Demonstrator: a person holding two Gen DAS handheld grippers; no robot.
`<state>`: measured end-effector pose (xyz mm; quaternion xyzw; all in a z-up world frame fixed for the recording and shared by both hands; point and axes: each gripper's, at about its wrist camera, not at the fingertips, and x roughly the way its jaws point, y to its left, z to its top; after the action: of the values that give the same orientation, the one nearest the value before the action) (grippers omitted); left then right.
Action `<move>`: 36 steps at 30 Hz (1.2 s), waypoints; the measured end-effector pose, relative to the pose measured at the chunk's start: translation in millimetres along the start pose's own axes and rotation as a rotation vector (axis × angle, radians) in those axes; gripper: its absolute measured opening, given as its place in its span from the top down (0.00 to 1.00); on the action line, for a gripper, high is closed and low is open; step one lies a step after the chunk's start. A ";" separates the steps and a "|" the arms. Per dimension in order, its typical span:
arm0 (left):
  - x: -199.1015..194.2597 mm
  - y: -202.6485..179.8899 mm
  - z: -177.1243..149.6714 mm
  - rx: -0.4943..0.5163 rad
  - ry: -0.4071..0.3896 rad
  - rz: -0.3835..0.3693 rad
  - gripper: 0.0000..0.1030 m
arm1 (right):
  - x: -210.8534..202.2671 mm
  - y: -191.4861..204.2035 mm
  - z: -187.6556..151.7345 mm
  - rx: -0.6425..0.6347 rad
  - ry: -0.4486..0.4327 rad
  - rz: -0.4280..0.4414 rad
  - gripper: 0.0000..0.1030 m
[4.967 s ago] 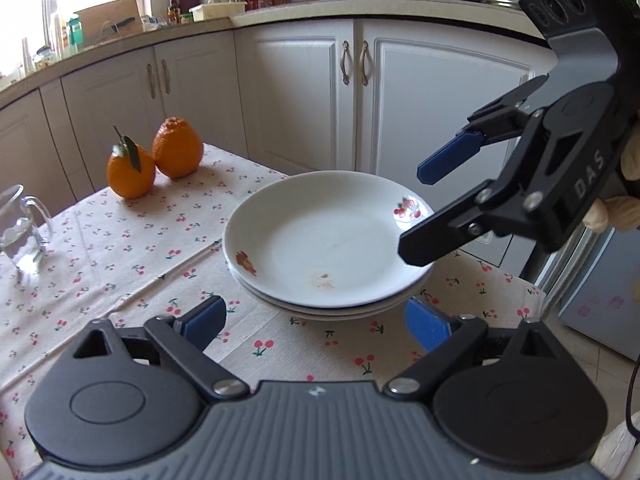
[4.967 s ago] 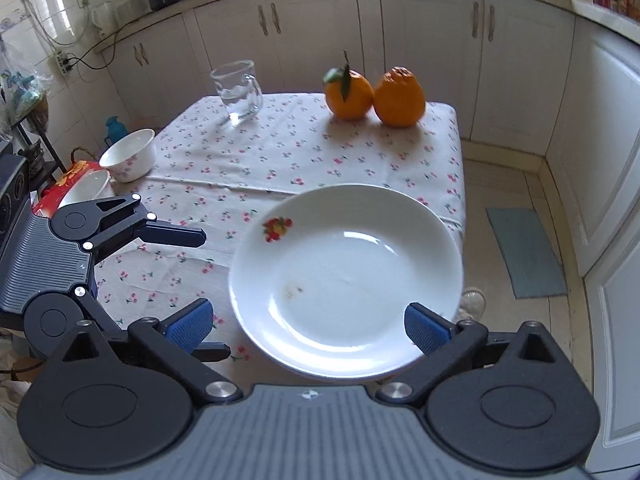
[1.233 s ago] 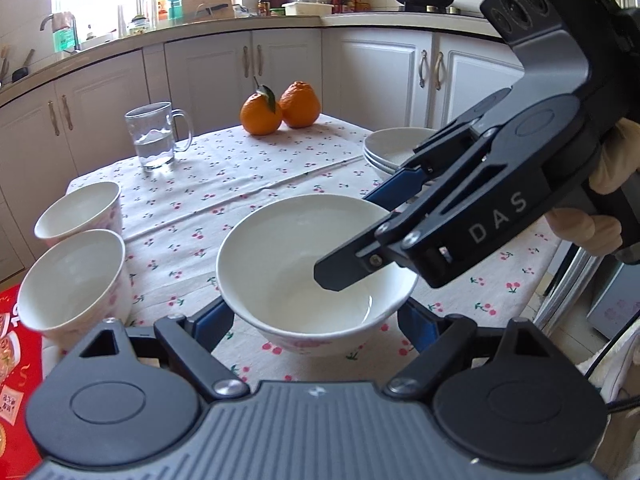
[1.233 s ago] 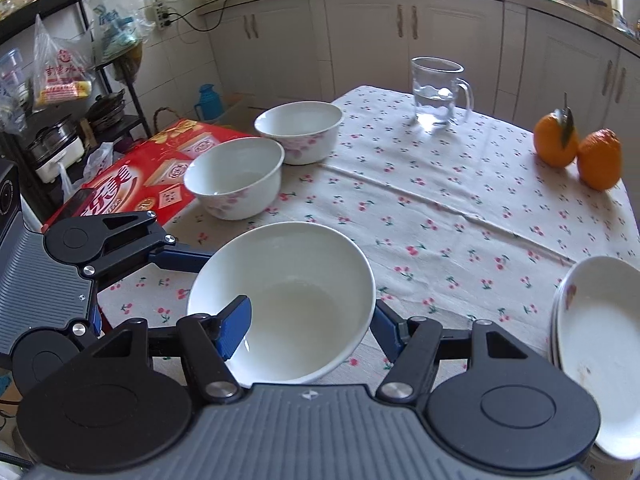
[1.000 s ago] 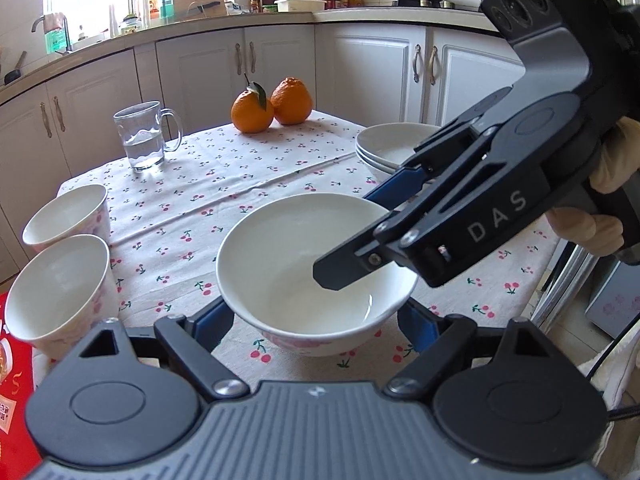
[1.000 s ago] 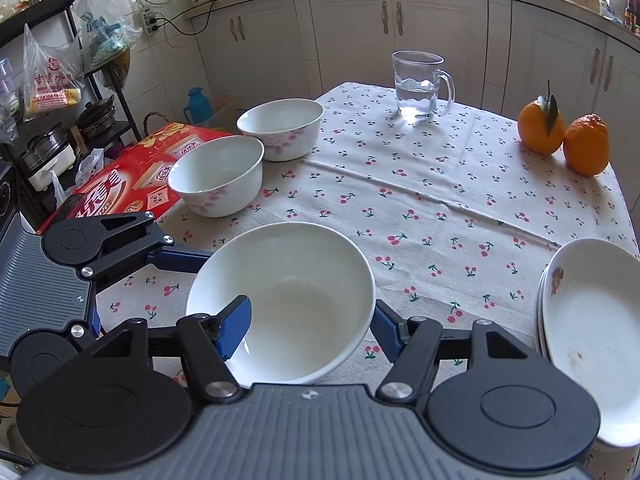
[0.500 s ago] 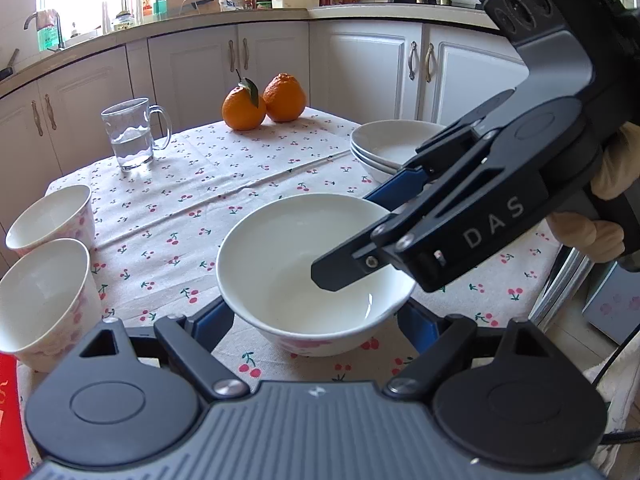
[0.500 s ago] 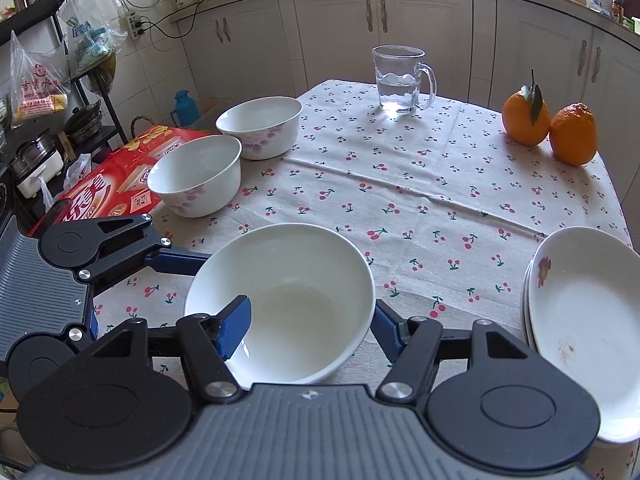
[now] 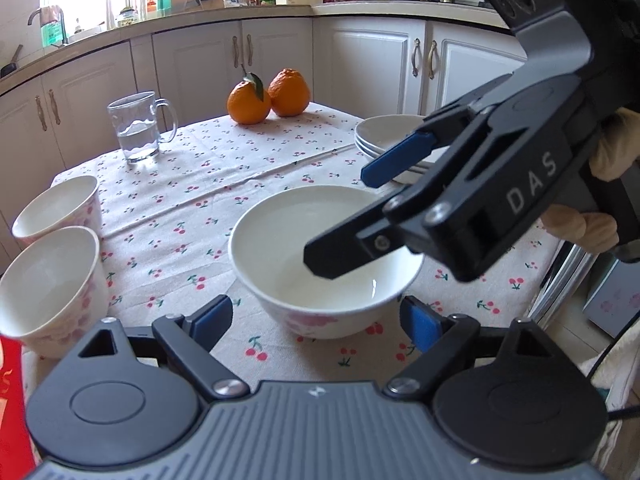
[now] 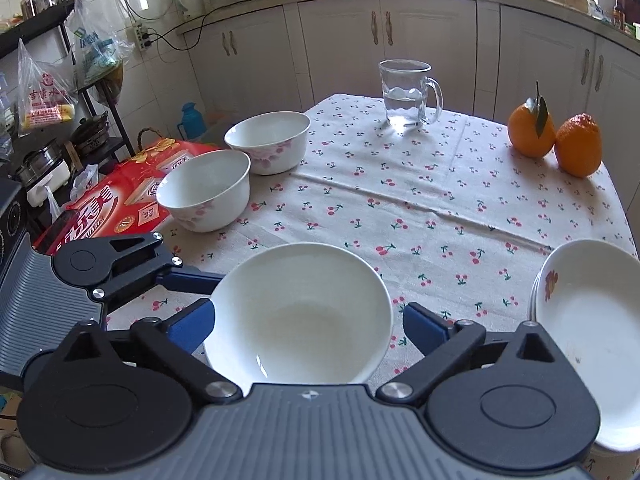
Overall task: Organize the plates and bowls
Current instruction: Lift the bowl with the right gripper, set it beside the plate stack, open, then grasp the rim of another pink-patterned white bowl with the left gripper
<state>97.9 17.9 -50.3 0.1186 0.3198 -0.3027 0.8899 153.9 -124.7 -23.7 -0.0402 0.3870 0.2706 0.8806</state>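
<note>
Half a second ago both grippers were clamped on the near bowl (image 9: 326, 264); now the left gripper (image 9: 316, 320) and the right gripper (image 10: 306, 322) each stand open, blue pads clear of the bowl's sides, and the bowl sits on the tablecloth (image 9: 224, 184) on its own. It has been carried away from the other two bowls (image 10: 204, 188) and set down close to the near edge of the tabletop, so this bowl looks placed but not yet nested with its mates.

The stack of plates (image 10: 592, 312) rests at the right-hand near corner, apparently finished. The two bowls sit together at the left edge, beside a red box (image 10: 116, 204). The oranges (image 10: 556, 140) and glass mug (image 10: 408, 96) keep to the far side. The middle of the tabletop is bare cloth, giving free passage leftward; the right gripper's fingers hang over the bowl's rim in the left camera, so lifting straight up seems safest
</note>
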 end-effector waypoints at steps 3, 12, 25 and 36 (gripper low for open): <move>-14.7 5.2 -4.6 -0.004 0.002 0.018 0.12 | 0.0 4.4 3.4 -0.024 0.002 -0.010 0.00; -54.6 41.7 -22.7 -0.028 0.073 0.191 0.11 | 7.6 41.9 23.3 -0.207 -0.025 -0.074 0.00; -67.6 130.7 -5.5 -0.212 0.011 0.310 0.11 | 39.8 84.0 44.5 -0.323 -0.019 0.002 0.00; -27.1 184.8 14.7 -0.263 0.069 0.257 0.13 | 83.6 106.8 62.2 -0.370 0.002 0.047 0.00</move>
<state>202.2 170.2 -18.3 0.0513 0.3694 -0.1379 0.9176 187.0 20.8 -24.2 -0.1928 0.3322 0.3574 0.8513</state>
